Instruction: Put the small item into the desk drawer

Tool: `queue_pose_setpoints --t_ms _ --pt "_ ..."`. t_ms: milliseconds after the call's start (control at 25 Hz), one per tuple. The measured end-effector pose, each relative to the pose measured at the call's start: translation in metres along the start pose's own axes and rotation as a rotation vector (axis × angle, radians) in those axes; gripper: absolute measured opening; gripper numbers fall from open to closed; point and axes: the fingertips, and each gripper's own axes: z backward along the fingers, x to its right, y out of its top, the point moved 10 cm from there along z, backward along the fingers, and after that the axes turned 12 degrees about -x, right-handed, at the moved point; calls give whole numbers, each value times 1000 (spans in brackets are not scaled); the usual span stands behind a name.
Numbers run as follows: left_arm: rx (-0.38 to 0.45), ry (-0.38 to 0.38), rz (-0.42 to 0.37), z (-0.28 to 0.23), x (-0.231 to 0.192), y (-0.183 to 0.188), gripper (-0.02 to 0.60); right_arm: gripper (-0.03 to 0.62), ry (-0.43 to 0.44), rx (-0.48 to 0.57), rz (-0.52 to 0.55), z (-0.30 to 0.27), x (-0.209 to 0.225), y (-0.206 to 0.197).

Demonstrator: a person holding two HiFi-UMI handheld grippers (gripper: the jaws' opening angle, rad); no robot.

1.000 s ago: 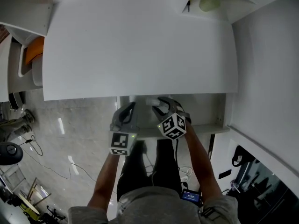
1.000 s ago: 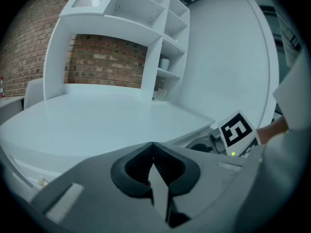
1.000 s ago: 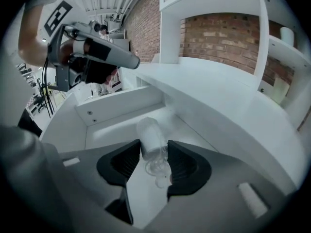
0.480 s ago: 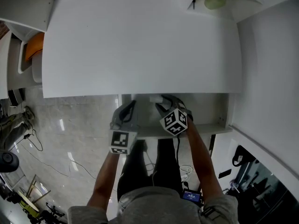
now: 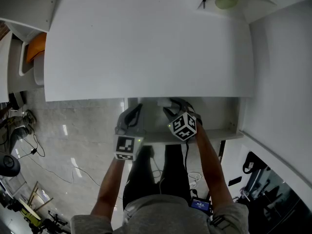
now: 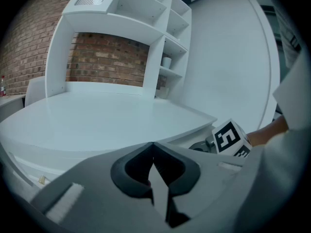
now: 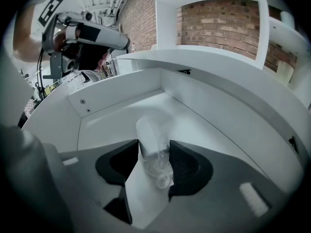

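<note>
The desk top [image 5: 146, 43] is white, smooth and nearly matt. The drawer [image 7: 116, 93] has the same smooth white walls, with a soft sheen on its bottom. The small item [image 7: 151, 140] is white, in clear crinkled plastic film. The left gripper [image 6: 153, 152] is matt grey plastic with darker, rubber-like pads. The brick wall [image 7: 223, 18] is rough. The floor [image 5: 83, 130] is glossy, stone-like tile.

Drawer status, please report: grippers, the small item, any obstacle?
Left gripper shut, empty. Right gripper inside the open drawer, jaws opening, small white item between them. No obstacle seen in the drawer.
</note>
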Motion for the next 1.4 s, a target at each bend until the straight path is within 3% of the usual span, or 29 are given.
queue_pose_setpoints --t_ms 680,1400 --pt "34 -2 -26 20 7 12 12 207 -52 75 -22 42 -6 7" --pt "123 -12 -97 63 35 72 12 149 -208 293 -141 155 -3 27"
